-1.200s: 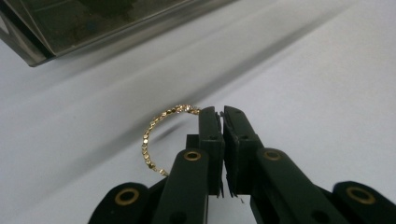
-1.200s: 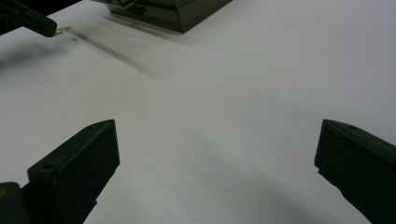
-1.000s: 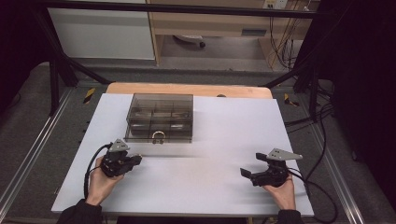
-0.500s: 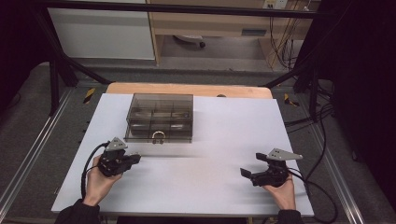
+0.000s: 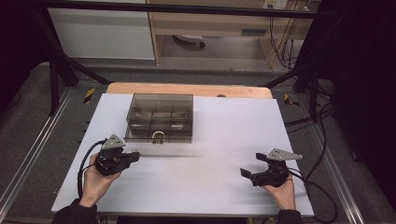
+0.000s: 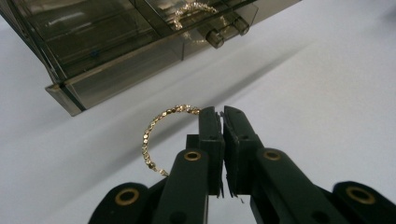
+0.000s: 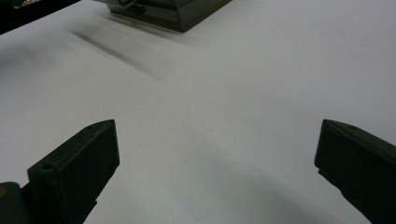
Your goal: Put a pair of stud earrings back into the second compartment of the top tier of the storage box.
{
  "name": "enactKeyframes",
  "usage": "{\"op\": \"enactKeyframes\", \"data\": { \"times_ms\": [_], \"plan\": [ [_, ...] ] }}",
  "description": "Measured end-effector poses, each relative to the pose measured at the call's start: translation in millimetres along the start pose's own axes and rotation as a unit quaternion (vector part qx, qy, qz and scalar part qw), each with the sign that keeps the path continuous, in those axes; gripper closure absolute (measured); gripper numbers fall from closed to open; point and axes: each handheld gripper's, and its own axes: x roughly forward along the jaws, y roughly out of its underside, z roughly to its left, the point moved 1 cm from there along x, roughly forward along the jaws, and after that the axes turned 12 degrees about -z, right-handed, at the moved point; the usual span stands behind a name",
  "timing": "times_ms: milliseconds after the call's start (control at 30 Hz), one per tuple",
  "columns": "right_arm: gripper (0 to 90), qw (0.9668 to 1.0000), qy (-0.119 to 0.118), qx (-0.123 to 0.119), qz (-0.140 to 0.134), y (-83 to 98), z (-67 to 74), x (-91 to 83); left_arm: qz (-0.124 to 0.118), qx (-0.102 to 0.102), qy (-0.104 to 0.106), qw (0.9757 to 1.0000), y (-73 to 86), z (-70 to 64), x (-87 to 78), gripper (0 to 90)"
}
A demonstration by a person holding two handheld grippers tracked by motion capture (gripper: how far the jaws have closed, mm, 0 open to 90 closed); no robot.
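A smoky clear plastic box [image 5: 159,116] with several compartments stands at the table's back middle, lid down. A gold bead bracelet [image 5: 158,135] lies inside by its front latch. At the front left my left gripper [image 5: 135,155] points toward the box. In the left gripper view it [image 6: 220,112] is shut on a second gold bead bracelet [image 6: 146,138], which curves out to the left of the jaws just above the table, in front of the box [image 6: 93,56]. My right gripper [image 5: 251,164] is at the front right, open, with bare table between its jaws [image 7: 218,122].
The white table top [image 5: 224,140] stretches between the two hands. A wooden strip [image 5: 187,88] runs along the far edge behind the box. Black frame bars and cables stand around the table. The box corner [image 7: 187,11] appears far ahead in the right gripper view.
The left hand has shifted very slightly near the box's front left corner. The right hand and the box have not moved.
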Motion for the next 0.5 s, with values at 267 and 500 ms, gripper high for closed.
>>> {"op": "enactKeyframes", "data": {
  "times_ms": [267,500],
  "plan": [
    [0.5,1.0,0.0,0.0,0.0,-0.1,0.0,-0.2,-0.016,-0.001,0.001,0.9999,-14.1,2.1,-6.5,85.9],
    [0.5,1.0,0.0,0.0,0.0,-0.1,0.0,-0.1,-0.023,0.004,0.002,0.9997,-29.1,0.3,-7.4,85.9]
  ]
}}
